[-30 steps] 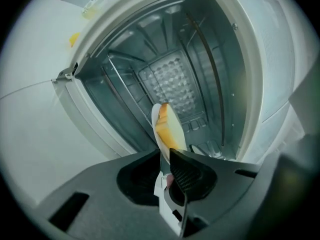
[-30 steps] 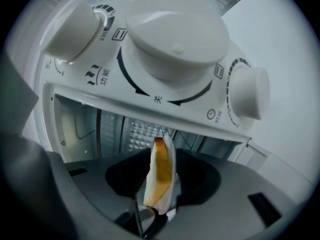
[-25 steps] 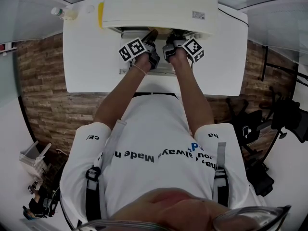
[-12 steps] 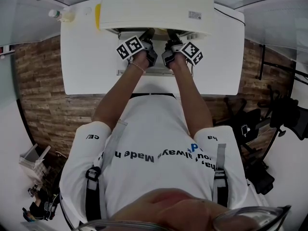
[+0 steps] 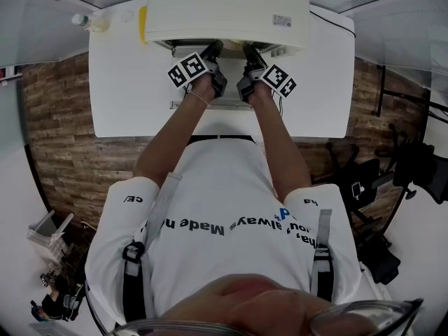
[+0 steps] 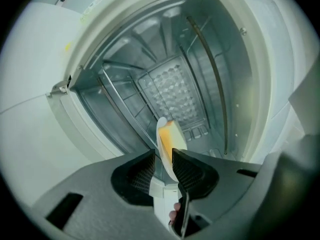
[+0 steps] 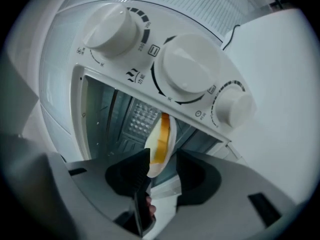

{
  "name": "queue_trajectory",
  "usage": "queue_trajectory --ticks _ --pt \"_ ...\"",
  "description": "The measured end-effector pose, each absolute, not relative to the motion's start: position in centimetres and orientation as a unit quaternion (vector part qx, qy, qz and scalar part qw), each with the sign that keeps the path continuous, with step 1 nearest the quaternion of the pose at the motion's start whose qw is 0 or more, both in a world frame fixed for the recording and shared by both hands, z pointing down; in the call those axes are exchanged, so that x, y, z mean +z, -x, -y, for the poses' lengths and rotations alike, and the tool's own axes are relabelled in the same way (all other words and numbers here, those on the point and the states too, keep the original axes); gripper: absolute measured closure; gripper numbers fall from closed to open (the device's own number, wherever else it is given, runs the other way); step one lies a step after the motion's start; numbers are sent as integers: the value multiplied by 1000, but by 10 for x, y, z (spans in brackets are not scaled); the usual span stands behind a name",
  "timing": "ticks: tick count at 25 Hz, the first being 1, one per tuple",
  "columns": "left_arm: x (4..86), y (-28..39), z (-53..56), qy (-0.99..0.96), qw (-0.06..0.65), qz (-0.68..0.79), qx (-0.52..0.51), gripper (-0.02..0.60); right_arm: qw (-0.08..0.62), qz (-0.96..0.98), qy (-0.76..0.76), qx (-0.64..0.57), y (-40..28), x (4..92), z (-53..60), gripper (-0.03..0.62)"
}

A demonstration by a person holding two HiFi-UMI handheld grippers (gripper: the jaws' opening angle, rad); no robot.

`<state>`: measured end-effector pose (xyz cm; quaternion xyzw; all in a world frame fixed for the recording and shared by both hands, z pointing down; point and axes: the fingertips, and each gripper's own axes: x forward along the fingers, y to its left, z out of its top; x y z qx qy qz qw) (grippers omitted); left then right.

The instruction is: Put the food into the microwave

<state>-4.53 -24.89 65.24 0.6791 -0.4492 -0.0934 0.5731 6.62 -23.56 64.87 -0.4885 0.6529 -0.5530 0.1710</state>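
The plate (image 6: 180, 134) with the yellow-orange food (image 6: 166, 136) on it is at the mouth of the microwave (image 5: 227, 12), which stands on the white tabletop (image 5: 126, 89). Both gripper views show the plate edge-on, with the open metal cavity (image 6: 170, 84) behind it. The left gripper (image 6: 164, 156) has its jaws narrow and closed on the near rim of the plate, so it appears to carry the plate alone. The right gripper (image 7: 163, 154), seen below the three knobs (image 7: 187, 66), has just been opening its jaws, and they now stand wide. The rim is between them, just beside one pad, but a clear gap shows on the other side, so they do not press on it. In the head view the marker cube (image 5: 278, 80) of the right gripper lies a little nearer to the person than one second ago and is somewhat rolled, while the left gripper has kept its place. This probably means that the right side has let go. No view shows the underside of the plate, so it cannot be told whether it already rests inside. The placing seems nearly done. The right gripper likely needs to draw back without knocking the rim, and the left one has to set the plate down and release. A plate held on one side could tilt, and the food could slide.
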Motion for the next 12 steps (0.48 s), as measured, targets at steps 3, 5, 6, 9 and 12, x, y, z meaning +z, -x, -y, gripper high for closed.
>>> queue_trajectory --ticks 3,5,6,9,12 --pt "645 52 238 -684 562 456 -90 499 137 -672 499 -529 -69 645 228 457" --pt "638 56 231 -696 548 456 -82 497 112 -689 507 -504 -73 637 225 457" --pt "633 58 227 -704 539 456 -76 499 102 -698 510 -492 -76 633 223 457" --pt "618 65 218 -726 510 457 -61 499 78 -728 509 -453 -81 613 217 459" --pt "598 70 211 -757 468 454 -44 499 43 -768 501 -397 -80 590 209 471"
